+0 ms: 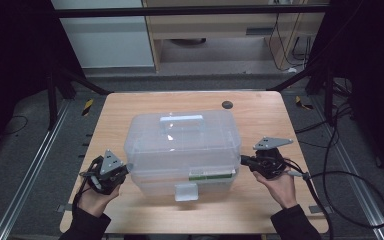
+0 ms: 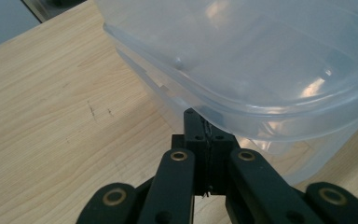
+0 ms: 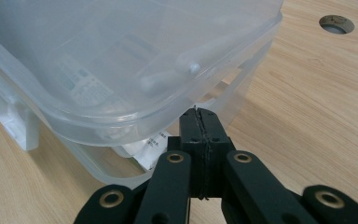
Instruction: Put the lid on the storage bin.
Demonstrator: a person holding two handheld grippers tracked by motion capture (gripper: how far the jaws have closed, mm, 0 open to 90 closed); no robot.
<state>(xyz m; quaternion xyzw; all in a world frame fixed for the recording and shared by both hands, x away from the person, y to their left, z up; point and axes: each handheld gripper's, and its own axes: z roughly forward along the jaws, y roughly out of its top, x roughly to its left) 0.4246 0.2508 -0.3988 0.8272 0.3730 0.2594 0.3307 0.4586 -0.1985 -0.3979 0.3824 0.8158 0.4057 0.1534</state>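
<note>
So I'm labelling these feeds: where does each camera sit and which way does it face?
High view: above the person's side, facing forward and down at the table; shows both hands, left gripper, right gripper.
Left gripper view: on that gripper, looking along its shut jaws under the box's lid rim.
Right gripper view: likewise, from the opposite end.
All three share the box.

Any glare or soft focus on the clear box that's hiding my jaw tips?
High view: dim surround, a bright glint on the box lid. Left gripper view: pale reflections on the lid; left gripper sharp, jaws shut. Right gripper view: box contents hazy through plastic; right gripper crisp, shut.
</note>
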